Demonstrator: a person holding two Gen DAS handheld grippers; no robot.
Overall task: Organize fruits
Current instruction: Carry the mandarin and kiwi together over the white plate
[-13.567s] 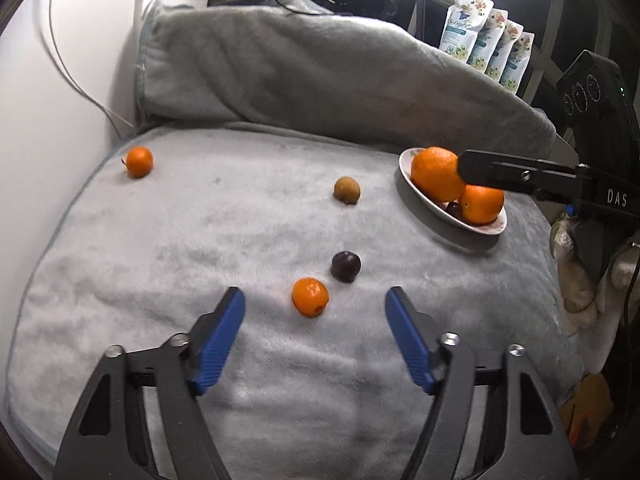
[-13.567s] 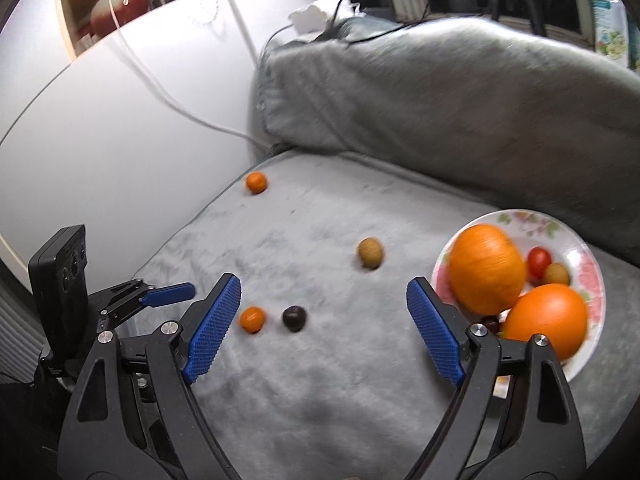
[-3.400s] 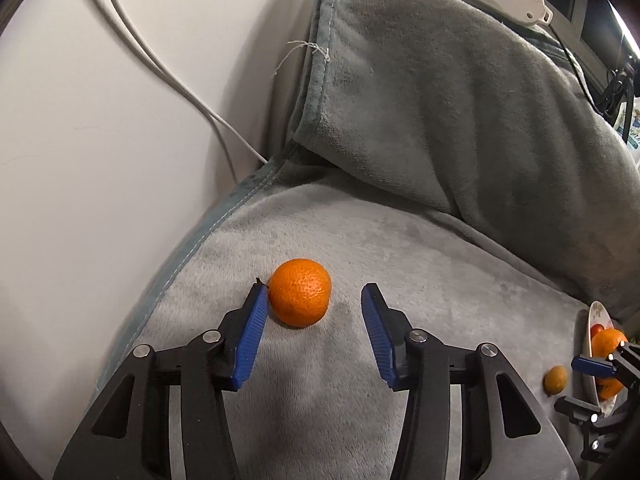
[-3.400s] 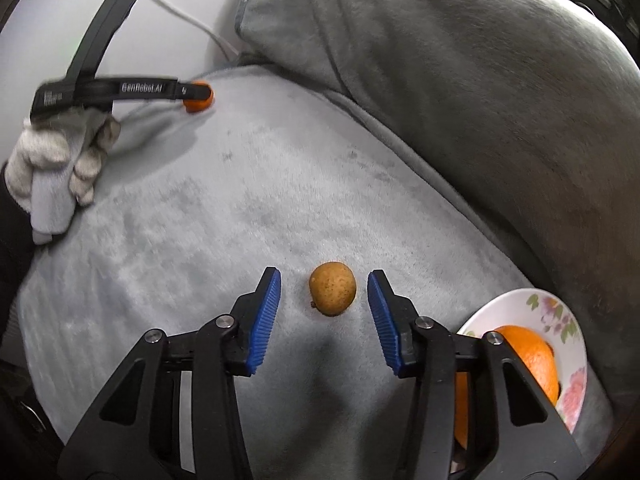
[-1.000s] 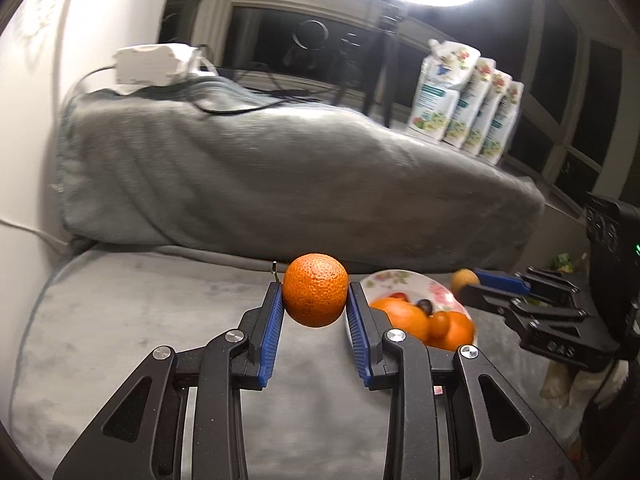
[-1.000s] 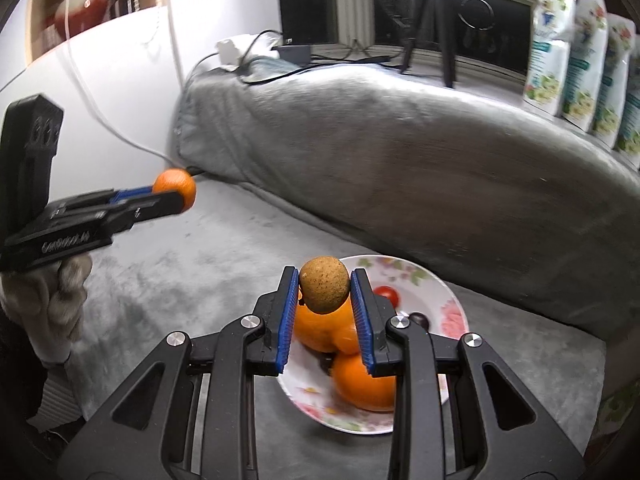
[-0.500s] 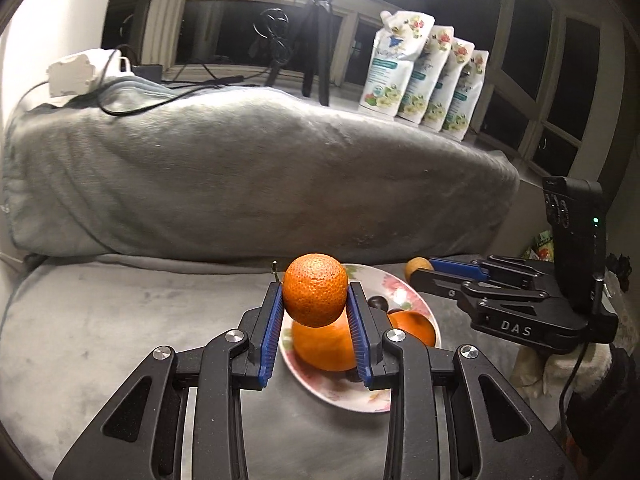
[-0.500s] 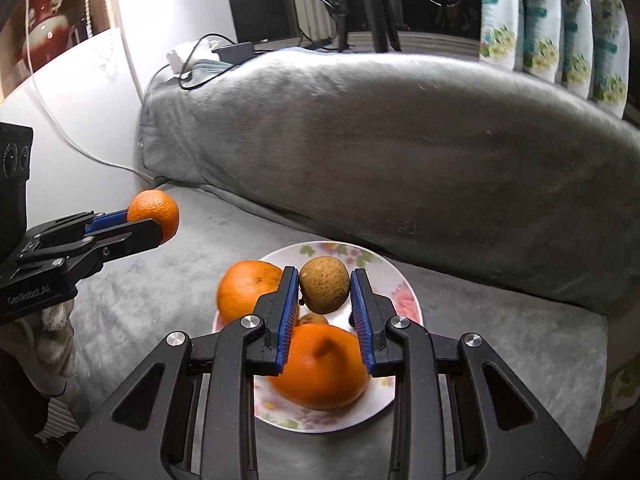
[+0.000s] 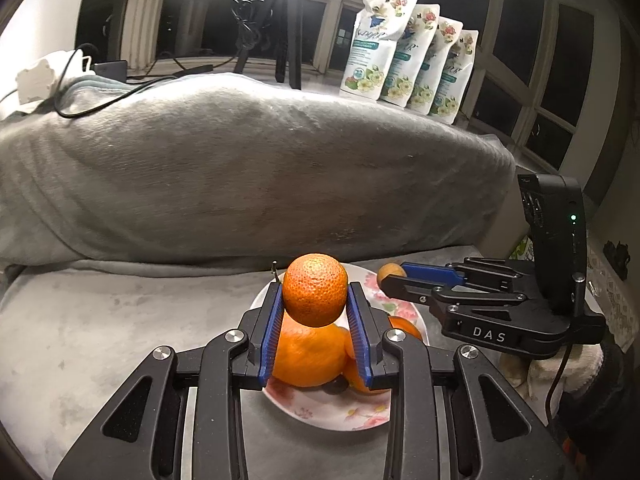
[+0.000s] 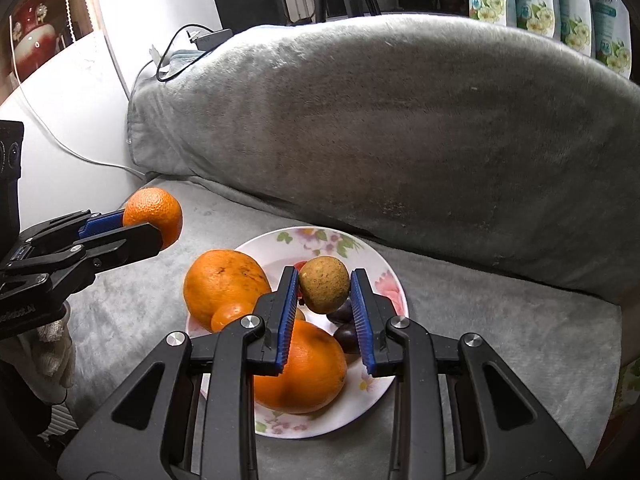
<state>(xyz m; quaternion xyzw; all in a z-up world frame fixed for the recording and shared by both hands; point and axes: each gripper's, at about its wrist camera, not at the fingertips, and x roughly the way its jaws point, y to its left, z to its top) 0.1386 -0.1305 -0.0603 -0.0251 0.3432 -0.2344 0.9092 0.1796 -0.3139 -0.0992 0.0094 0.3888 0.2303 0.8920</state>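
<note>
Left wrist view has the left tool (image 9: 313, 308) clamped on a small mandarin (image 9: 314, 289), blue pads pressing both its sides, carried in the air right over the near half of the floral plate (image 9: 320, 414). Below it sits a big orange (image 9: 310, 354) already on that plate, so the drop zone is crowded straight underneath. Over on the right wrist view, the right tool (image 10: 324, 300) grips a small brown fruit (image 10: 324, 284), roundish and a touch longer than wide, its long axis tilted up to the right between the pads. It hangs above the plate's middle, over the dark plums (image 10: 345, 322) and beside another big orange (image 10: 298, 368). Both tools sit above the plate on the grey blanket (image 10: 500, 340); the right one looks closer to open plate, so its release seems the easier call. The mandarin's stem pokes up on the left.
</note>
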